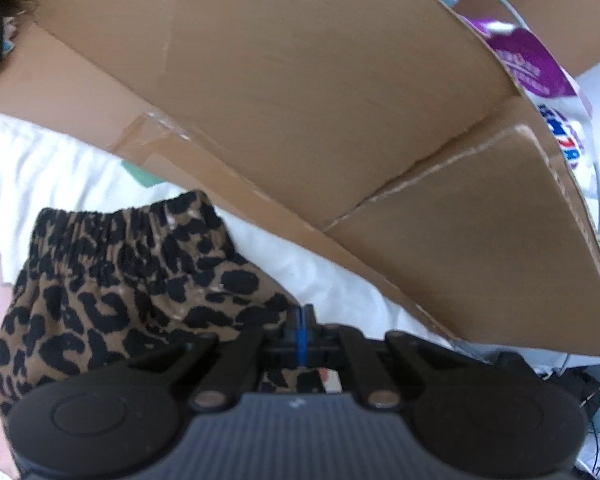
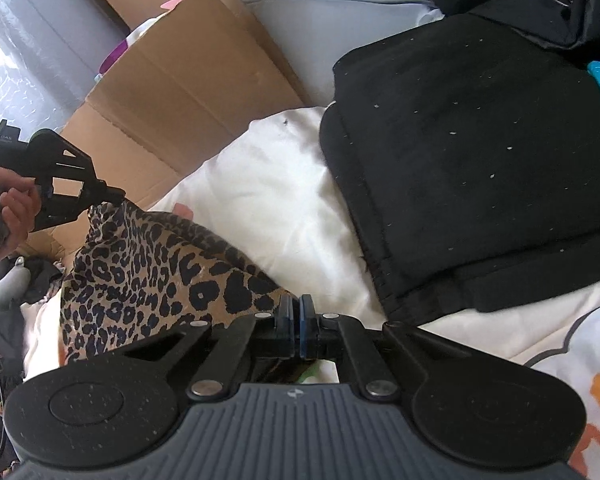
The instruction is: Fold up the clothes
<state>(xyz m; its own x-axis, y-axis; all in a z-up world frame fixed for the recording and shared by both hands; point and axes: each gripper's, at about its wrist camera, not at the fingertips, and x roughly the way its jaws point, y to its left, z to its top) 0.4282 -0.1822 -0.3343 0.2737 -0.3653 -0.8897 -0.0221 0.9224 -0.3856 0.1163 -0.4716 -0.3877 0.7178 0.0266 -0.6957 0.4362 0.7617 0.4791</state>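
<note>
A leopard-print garment (image 1: 112,288) with a gathered elastic waistband hangs stretched between my two grippers above a white sheet (image 1: 52,168). In the left wrist view my left gripper (image 1: 301,326) is shut on one edge of the fabric. The right wrist view shows the same garment (image 2: 148,272), with my right gripper (image 2: 296,312) shut on its near corner. There my left gripper (image 2: 114,197) pinches the far corner and holds it raised, with a person's hand (image 2: 14,204) on its handle.
A large cardboard box (image 1: 320,92) stands close behind the garment, with a purple and white bag (image 1: 540,64) in it. A folded black garment (image 2: 480,160) lies on the white sheet (image 2: 268,184) to the right. Dark clothes and cables lie at the left edge.
</note>
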